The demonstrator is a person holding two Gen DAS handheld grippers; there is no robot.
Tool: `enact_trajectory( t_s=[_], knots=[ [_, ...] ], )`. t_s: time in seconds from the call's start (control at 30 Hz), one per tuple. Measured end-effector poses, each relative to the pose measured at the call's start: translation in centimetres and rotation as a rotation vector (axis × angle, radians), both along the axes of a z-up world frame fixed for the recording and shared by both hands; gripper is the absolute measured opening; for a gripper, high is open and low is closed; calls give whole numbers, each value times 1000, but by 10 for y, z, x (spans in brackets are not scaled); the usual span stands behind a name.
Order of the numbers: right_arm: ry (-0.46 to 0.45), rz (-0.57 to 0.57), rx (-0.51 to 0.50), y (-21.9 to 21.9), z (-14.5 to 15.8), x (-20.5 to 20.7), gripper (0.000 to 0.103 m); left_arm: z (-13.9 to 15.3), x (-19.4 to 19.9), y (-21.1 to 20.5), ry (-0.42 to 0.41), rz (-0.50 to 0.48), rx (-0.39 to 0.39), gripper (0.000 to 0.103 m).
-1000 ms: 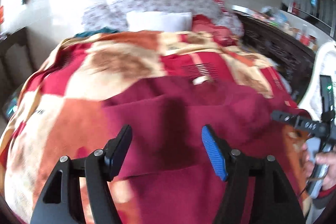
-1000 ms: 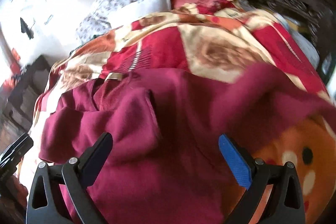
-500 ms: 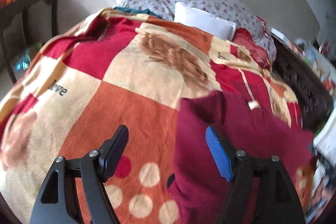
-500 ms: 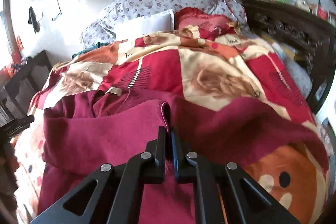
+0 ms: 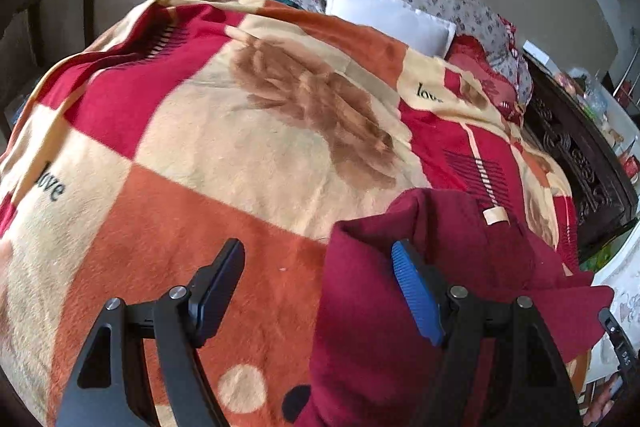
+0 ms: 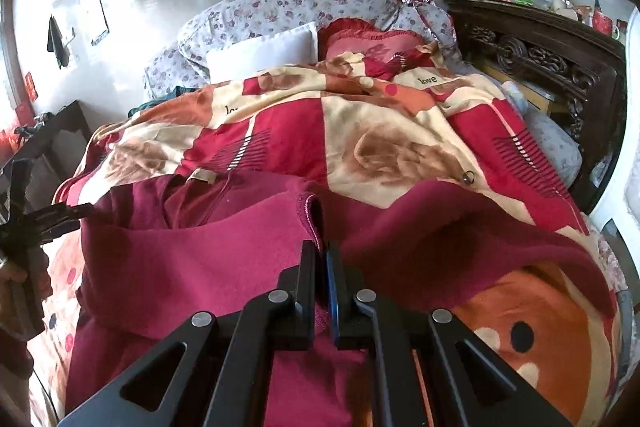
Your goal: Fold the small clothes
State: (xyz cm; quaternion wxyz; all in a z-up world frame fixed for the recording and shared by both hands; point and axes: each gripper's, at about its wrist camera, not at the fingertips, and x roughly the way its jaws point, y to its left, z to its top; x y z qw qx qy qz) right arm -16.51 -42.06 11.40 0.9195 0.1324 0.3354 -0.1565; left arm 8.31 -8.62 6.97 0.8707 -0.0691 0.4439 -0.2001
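A dark red garment (image 6: 192, 267) lies crumpled on a patterned blanket (image 6: 400, 147) on a bed. My right gripper (image 6: 323, 251) is shut on a folded edge of the garment near its hem. My left gripper (image 5: 320, 267) is open and empty, over the garment's left edge (image 5: 360, 307) and the blanket (image 5: 240, 167). The garment's neck label shows in both views (image 5: 495, 215) (image 6: 202, 175). The left gripper also shows at the far left of the right wrist view (image 6: 44, 223).
Floral pillows (image 6: 288, 7) and a white pillow (image 6: 264, 53) lie at the head of the bed. A dark carved wooden headboard or cabinet (image 6: 540, 59) stands to the right, with clutter on top. A dark chair (image 5: 48, 11) stands left of the bed.
My right gripper closed on the garment's edge and has lifted it slightly. My left gripper swung left off the garment, staying open.
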Motion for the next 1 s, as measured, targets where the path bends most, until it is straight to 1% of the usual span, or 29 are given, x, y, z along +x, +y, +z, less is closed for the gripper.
enact_trajectory(
  t_s=[0.13, 0.17, 0.2, 0.23, 0.27, 0.3, 0.4, 0.47, 0.5, 0.57, 0.63, 0.67, 0.73, 0.77, 0.8, 0.87, 0.9, 0.93, 0.97, 1.0],
  knots=[
    [0, -2, -3, 0, 1, 0, 6, -3, 4, -16, 3, -20, 34, 75],
    [-1, -3, -4, -1, 2, 1, 6, -4, 5, -19, 3, -22, 51, 73],
    [-2, -3, -7, -1, 2, 1, 6, -5, 6, -22, 0, -28, 71, 52],
    [-3, -4, -13, -1, 4, 3, 6, -6, 8, -24, 3, -41, 90, 38],
    [-5, -7, -18, -3, 5, 4, 6, -7, 9, -26, 14, -52, 101, 12],
    [-10, -10, -19, -4, 7, 5, 6, -8, 11, -27, 25, -60, 107, 11],
    [-14, -26, -20, -9, 8, 6, 6, -4, 13, -27, 9, -69, 110, 10],
    [6, -40, -14, -14, 3, 10, 6, 4, 15, -22, 2, -67, 81, 10],
    [27, -45, -7, -16, -4, 14, 6, 7, 16, -20, -5, -65, 70, 10],
    [80, -56, 10, -23, -21, 28, 6, 7, 21, -18, -18, -44, 84, 9],
    [129, -64, 5, -29, -37, 41, 6, -3, 30, -20, 9, -30, 103, 9],
    [144, -81, -9, -32, -44, 47, 6, -7, 34, -21, 19, -20, 108, 9],
    [142, -91, 15, -41, -54, 51, 7, -13, 38, -21, 23, -7, 104, 9],
    [133, -93, 41, -45, -55, 50, 8, -13, 38, -21, 17, -1, 103, 9],
    [121, -98, 56, -49, -53, 45, 12, -11, 37, -21, 4, 8, 105, 10],
    [96, -110, 53, -50, -44, 34, 21, -6, 35, -18, -20, 25, 127, 12],
    [85, -120, 45, -50, -39, 28, 25, -3, 34, -15, -24, 33, 135, 20],
    [77, -130, 35, -49, -33, 23, 25, 1, 32, -11, -25, 41, 134, 28],
    [61, -129, 30, -47, -25, 16, 25, 6, 27, -7, -29, 45, 123, 40],
    [48, -121, 35, -45, -21, 12, 25, 11, 20, -2, -39, 41, 102, 47]
  ],
)
